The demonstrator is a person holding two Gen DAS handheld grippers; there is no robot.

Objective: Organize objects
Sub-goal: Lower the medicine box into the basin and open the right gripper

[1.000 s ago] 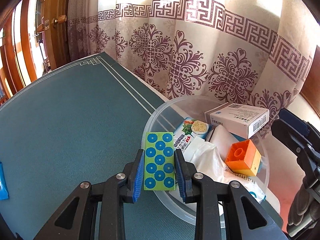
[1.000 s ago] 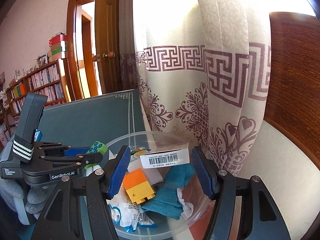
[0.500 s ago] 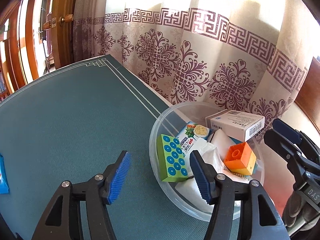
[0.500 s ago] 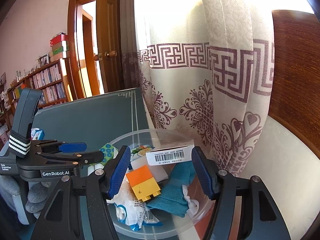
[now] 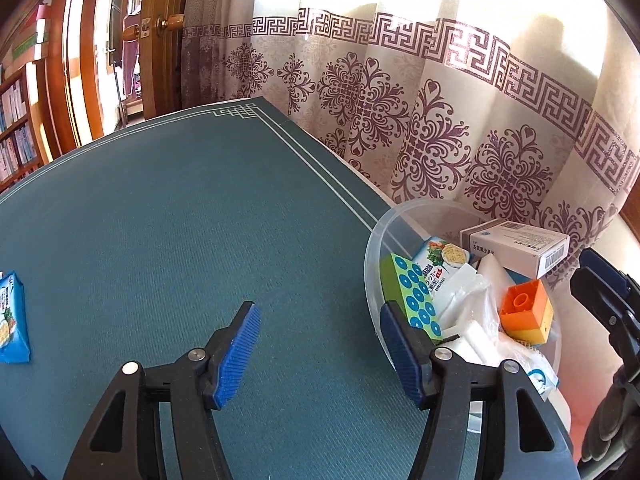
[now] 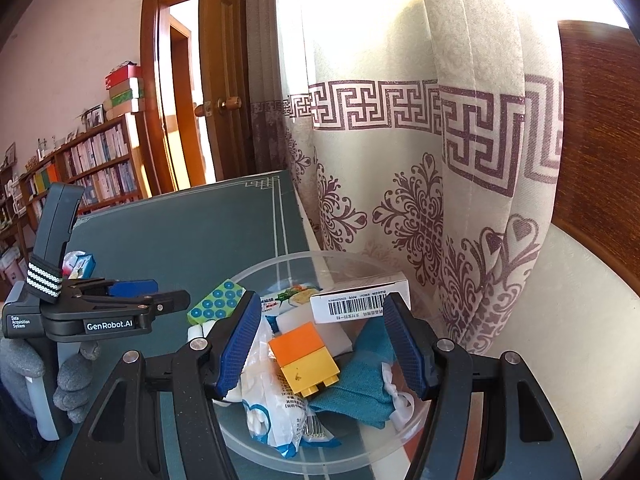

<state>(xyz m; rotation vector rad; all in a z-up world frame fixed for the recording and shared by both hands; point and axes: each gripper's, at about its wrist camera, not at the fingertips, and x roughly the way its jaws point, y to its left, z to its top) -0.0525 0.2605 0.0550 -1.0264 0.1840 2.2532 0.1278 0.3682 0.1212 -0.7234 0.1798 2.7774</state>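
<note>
A clear plastic bowl sits at the table's right edge and holds several items. A green block with blue dots leans against its left wall. An orange and yellow brick, a white barcoded box, a teal cloth and food packets lie beside it. My left gripper is open and empty over the mat, left of the bowl. My right gripper is open and empty above the bowl.
The teal mat covers the table. A blue snack packet lies at its left edge. A patterned curtain hangs right behind the bowl. A wooden door and bookshelves stand beyond the table.
My left gripper opened and let go of the green dotted block into the bowl, then drew back left over the mat. The right gripper has barely moved.
</note>
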